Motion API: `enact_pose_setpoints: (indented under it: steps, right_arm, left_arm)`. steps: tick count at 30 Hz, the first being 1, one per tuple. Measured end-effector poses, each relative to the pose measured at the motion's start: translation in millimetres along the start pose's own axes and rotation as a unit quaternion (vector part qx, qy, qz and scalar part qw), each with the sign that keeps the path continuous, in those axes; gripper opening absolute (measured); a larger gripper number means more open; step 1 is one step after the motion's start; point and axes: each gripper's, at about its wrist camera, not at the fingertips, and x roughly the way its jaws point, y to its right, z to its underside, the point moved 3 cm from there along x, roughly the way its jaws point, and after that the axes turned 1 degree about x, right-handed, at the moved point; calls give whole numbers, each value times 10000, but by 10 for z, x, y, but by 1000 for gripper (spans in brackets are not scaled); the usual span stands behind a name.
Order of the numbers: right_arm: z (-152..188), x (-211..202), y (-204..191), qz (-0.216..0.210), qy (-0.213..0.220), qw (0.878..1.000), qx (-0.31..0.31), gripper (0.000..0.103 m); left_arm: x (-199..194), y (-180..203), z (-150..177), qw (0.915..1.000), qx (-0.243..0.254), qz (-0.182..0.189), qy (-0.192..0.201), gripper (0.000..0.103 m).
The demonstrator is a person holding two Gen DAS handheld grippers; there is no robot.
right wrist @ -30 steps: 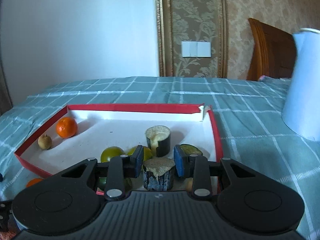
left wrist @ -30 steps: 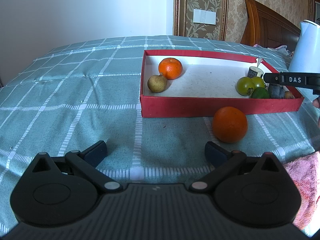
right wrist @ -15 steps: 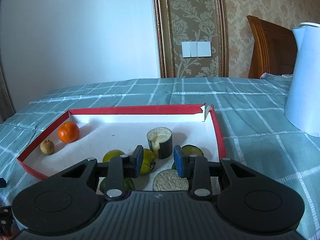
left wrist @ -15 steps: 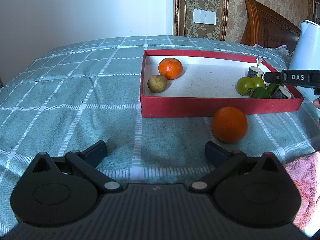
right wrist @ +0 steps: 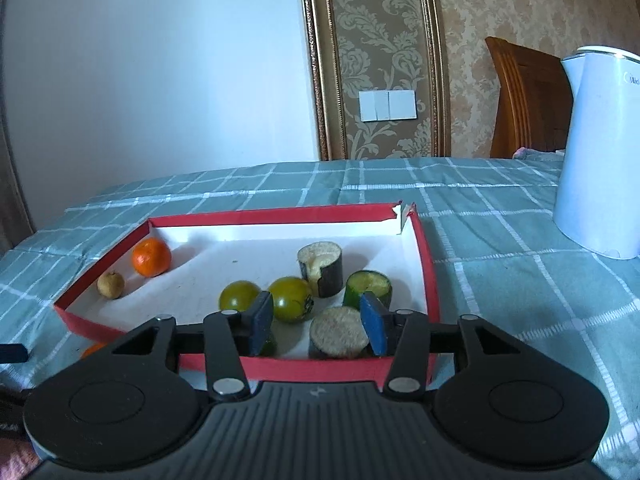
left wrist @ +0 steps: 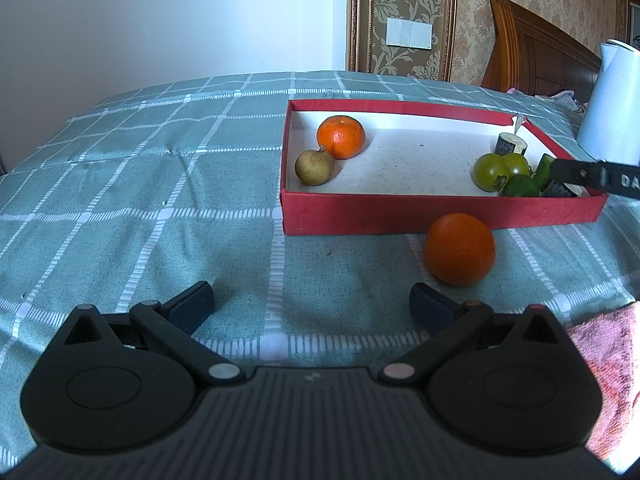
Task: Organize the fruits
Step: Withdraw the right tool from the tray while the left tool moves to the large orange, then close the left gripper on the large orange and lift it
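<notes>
Ahead of the left gripper point(left wrist: 311, 300), bare checked bedspread point(left wrist: 140, 200) runs to the red box point(left wrist: 440, 212); a loose orange point(left wrist: 459, 249) sits ahead to its right. The right gripper point(right wrist: 316, 322) hangs over the box's crowded near corner: green fruits point(right wrist: 290, 298) and a cut stump point(right wrist: 338, 332) fill the space between its fingers, a white kettle point(right wrist: 600, 152) standing far right.

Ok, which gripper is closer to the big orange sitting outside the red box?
Left. The left gripper sits open on the cloth just short of the orange, which lies ahead and right of it. The right gripper hangs over the red box, beyond its wall.
</notes>
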Motion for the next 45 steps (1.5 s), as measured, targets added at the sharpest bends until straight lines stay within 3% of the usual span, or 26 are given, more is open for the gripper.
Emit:
enact_pose_setpoints:
  steps: [6, 19, 22, 32, 39, 41, 43, 45]
  right_arm:
    - [100, -202, 0, -8, 151, 9999, 34, 64]
    - [230, -397, 32, -193, 67, 9998, 58, 65]
    - [248, -421, 100, -195, 78, 9996, 193, 72]
    - [252, -449, 137, -200, 117, 9994, 239, 72]
    - [243, -458, 170, -164, 159, 9992, 328, 72]
    - [242, -461, 171, -158, 169, 9992, 335, 72]
    - [241, -463, 167, -160, 177, 9992, 329, 72]
    - [244, -466, 161, -172, 178, 9992, 322, 72]
  left_arm:
    - [1, 1, 0, 10000, 1, -1, 0, 103]
    - [0, 5, -1, 10000, 5, -7, 1, 103]
    - [-28, 22, 3, 9999, -52, -99, -69, 103]
    - [-278, 383, -123, 9983, 108, 488, 298, 103]
    - [-126, 641, -228, 9977, 195, 550, 343, 103]
    - [-63, 669, -220, 9982, 222, 478, 275, 100]
    - [-14, 686, -220, 9980, 222, 556, 210, 81]
    - [25, 702, -202, 9980, 234, 575, 132, 74]
